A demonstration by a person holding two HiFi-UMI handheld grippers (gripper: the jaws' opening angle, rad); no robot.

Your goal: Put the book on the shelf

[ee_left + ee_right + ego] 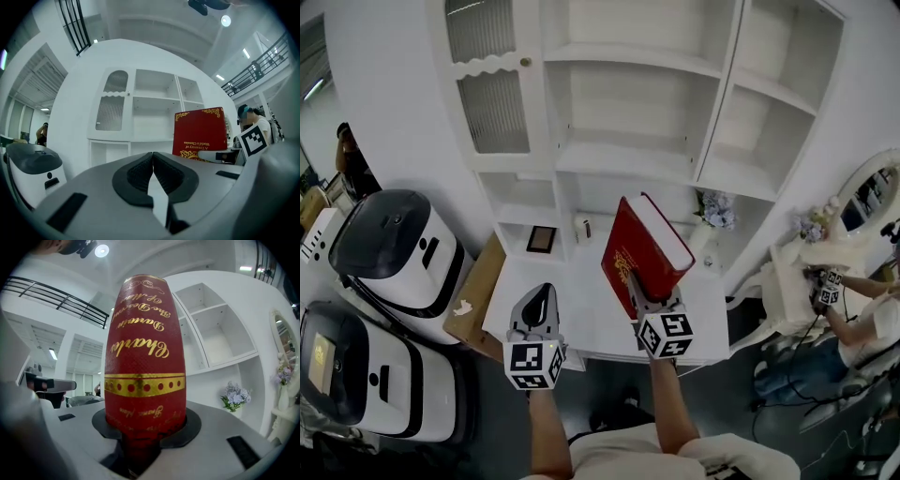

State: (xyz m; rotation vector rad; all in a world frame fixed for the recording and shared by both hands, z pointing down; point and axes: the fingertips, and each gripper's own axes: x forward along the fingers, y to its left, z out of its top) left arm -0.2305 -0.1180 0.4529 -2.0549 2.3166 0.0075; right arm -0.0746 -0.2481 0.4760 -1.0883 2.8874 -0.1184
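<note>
A thick red book (642,248) with gold lettering is held upright above the white desk (581,319), in front of the white shelf unit (628,103). My right gripper (639,298) is shut on its lower end; the spine (144,357) fills the right gripper view, wedged between the pads. My left gripper (538,305) hovers over the desk to the left of the book, shut with nothing in it, its pads (140,171) pressed together. The book (200,133) shows at the right in the left gripper view. The shelf compartments (152,84) stand bare.
A small framed picture (541,238) and a small white item (585,228) stand at the desk's back. Flowers (715,208) sit at the back right. Two white-and-black machines (389,244) stand on the left. A person (853,309) sits at the far right by a mirror (872,192).
</note>
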